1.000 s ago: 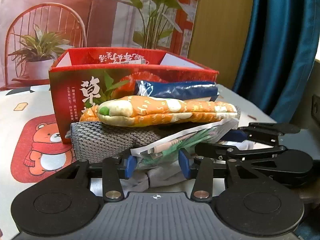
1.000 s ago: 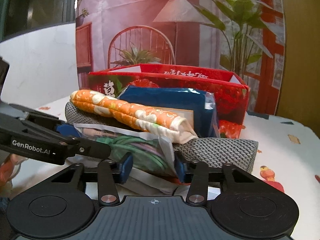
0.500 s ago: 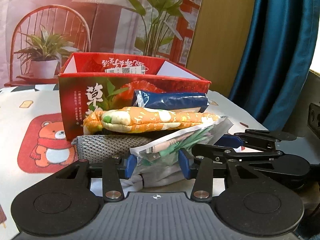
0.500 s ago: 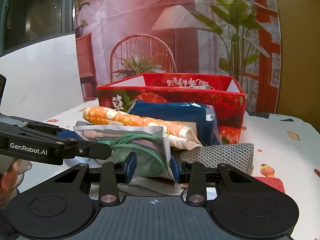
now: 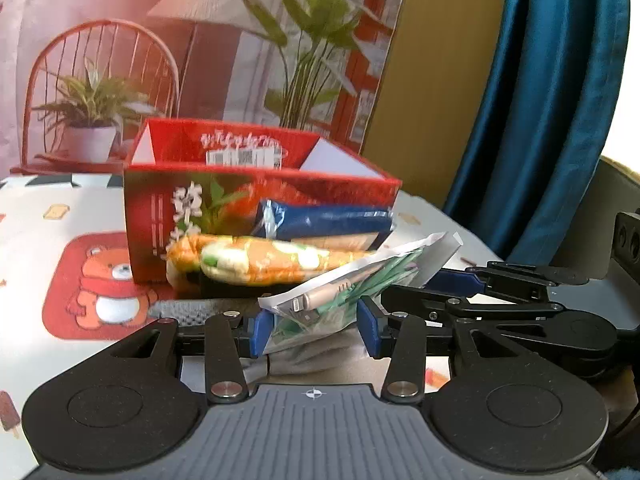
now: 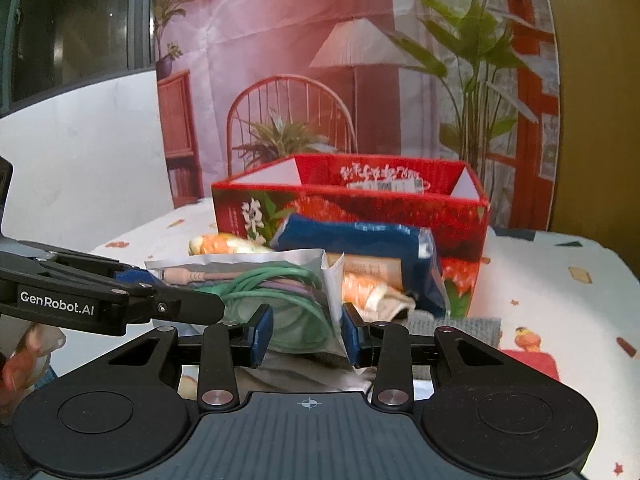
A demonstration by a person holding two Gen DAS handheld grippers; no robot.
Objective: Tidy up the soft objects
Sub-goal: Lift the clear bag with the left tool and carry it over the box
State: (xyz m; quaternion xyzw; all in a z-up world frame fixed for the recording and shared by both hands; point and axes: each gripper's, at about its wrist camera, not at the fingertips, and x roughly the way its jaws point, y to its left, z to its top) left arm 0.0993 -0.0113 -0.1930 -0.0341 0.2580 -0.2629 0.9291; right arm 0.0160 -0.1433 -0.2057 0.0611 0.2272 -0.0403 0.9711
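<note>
At six o'clock of the red box point(image 6: 352, 216), both our grippers' jaws pinch the cable bag point(image 6: 280, 292); slick plastic could slip free, spilling onto the tabletop point(image 6: 560, 280)

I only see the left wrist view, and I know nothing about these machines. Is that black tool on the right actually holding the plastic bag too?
Observer: Yes. In the right wrist view the right gripper has both blue pads pressed on the bag of cables.
Operator: Does the tool I'm looking along have any markings?
Observer: The left gripper carries white lettering on its side, reading GenRobot.AI.
Operator: What is off to the left of the room?
Observer: A dark window above a white wall.
</note>
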